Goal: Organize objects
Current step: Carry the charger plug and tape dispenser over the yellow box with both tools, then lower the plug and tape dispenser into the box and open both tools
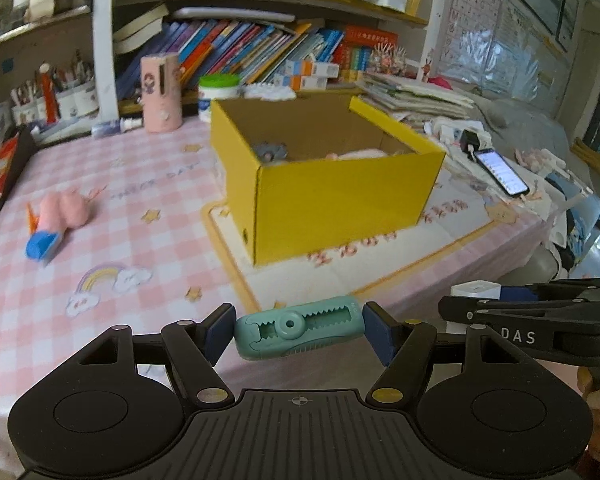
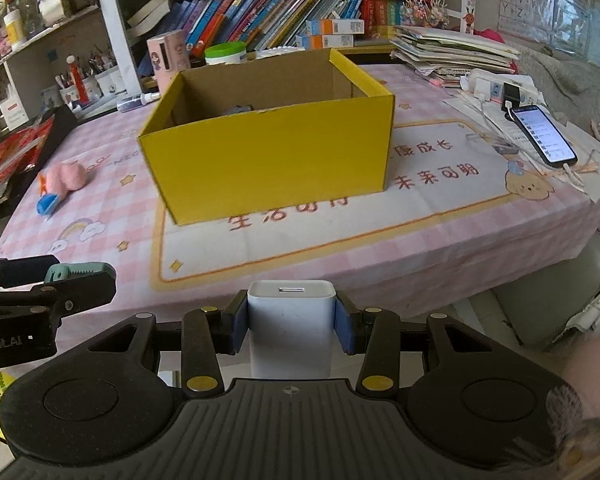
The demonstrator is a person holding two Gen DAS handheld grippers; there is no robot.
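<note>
My left gripper (image 1: pixel 299 334) is shut on a teal correction-tape dispenser (image 1: pixel 300 332), held crosswise between the blue pads above the table's near edge. My right gripper (image 2: pixel 291 322) is shut on a white charger cube (image 2: pixel 291 326) with its USB port facing up. An open yellow cardboard box (image 1: pixel 340 200) (image 2: pixel 272 164) stands ahead in the middle of the table, with a few small items at its bottom. Each gripper shows at the edge of the other's view: the right gripper (image 1: pixel 496 300) with the charger, the left gripper (image 2: pixel 76 276) with the teal dispenser.
A pink plush toy (image 1: pixel 66 208) (image 2: pixel 70 176) and a blue object (image 1: pixel 42 246) (image 2: pixel 48 204) lie at the table's left. A lit phone (image 1: pixel 502 172) (image 2: pixel 544 140) on a cable lies at the right. A pink cylinder (image 1: pixel 162 92), a green-lidded tub (image 2: pixel 225 54), books and paper stacks crowd the back.
</note>
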